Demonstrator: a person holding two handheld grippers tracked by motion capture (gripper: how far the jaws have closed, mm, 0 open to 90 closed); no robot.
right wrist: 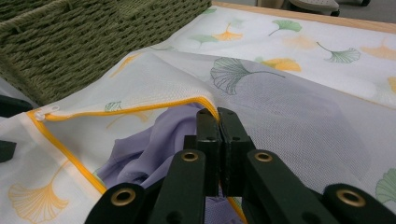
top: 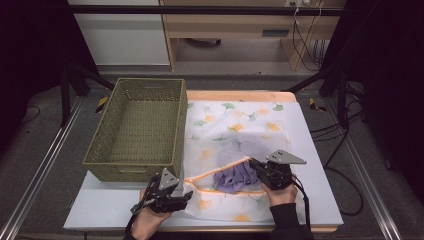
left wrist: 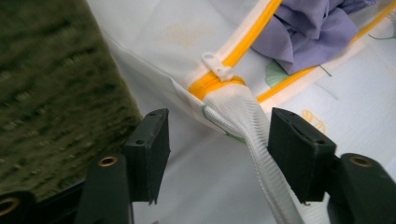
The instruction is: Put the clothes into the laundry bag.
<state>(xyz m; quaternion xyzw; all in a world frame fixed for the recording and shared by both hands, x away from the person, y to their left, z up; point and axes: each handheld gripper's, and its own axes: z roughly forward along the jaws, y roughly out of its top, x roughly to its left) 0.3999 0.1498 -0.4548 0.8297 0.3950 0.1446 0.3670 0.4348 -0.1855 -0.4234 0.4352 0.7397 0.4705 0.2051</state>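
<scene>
On the table: a white mesh laundry bag with leaf prints lies flat on a white table.
Bag opening: the yellow zipper is undone, so the mouth of the bag gapes at the near end.
Inside the bag: a purple cloth sits bunched up in the open mouth, and part of it sticks out.
Zipper pull: the small white zipper pull sits at the left end of the zipper, near the bag's corner.
Strap: a white strap runs from that corner and passes between the left jaws without touching them.
Left gripper: the left gripper is at the bag's near left corner, just in front of the basket. Its jaws stand spread apart and pinch nothing.
Right gripper: the right gripper is at the right side of the opening. Its jaws are pressed together on the top edge of the bag's mouth, right at the yellow zipper, and lift it a bit.
Basket: a green woven basket stands just left of the bag, touching its edge.
</scene>
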